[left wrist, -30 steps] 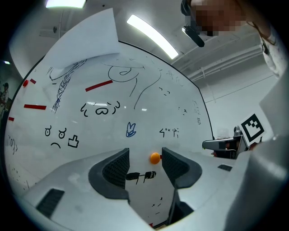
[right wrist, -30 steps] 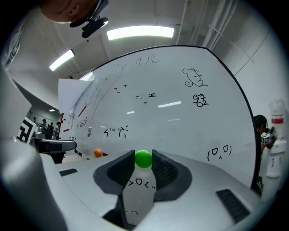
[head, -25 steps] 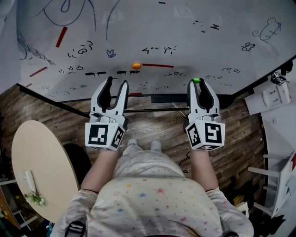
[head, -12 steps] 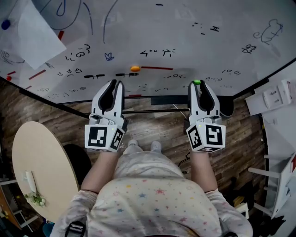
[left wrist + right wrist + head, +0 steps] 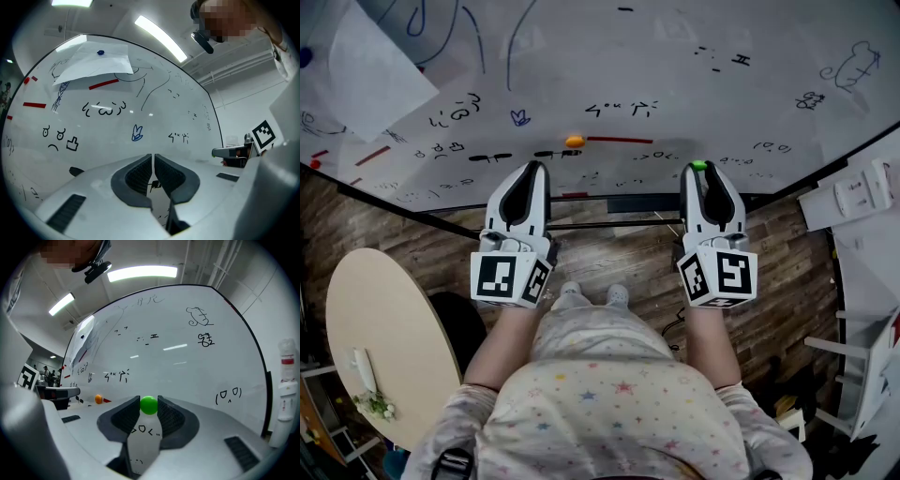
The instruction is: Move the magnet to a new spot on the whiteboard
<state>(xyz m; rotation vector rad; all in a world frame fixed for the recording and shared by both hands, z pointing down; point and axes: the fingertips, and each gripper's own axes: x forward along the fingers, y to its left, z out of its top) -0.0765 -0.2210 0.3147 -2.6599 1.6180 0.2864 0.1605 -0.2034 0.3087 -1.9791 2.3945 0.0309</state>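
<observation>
A small green magnet (image 5: pixel 699 165) (image 5: pixel 149 405) sits between the tips of my right gripper (image 5: pixel 700 170) (image 5: pixel 149 402), which is shut on it close to the lower part of the whiteboard (image 5: pixel 675 75). Whether the magnet touches the board I cannot tell. My left gripper (image 5: pixel 533 170) (image 5: pixel 153 157) hangs to the left at the same height, shut, with only a thin slit and nothing between its fingers. An orange magnet (image 5: pixel 574 141) (image 5: pixel 98 399) sticks to the board between the two grippers, at the end of a red strip (image 5: pixel 619 140).
The board carries black doodles and a blue sketch (image 5: pixel 520 117). A paper sheet (image 5: pixel 375 75) (image 5: pixel 93 63) hangs at the upper left under a blue magnet (image 5: pixel 100 52). A round wooden table (image 5: pixel 375 337) stands at the left, white fittings (image 5: pixel 853 197) at the right.
My left gripper's jaws have closed from open to shut. The right gripper still holds the green magnet in the same place. The head view has shifted and shows the paper sheet.
</observation>
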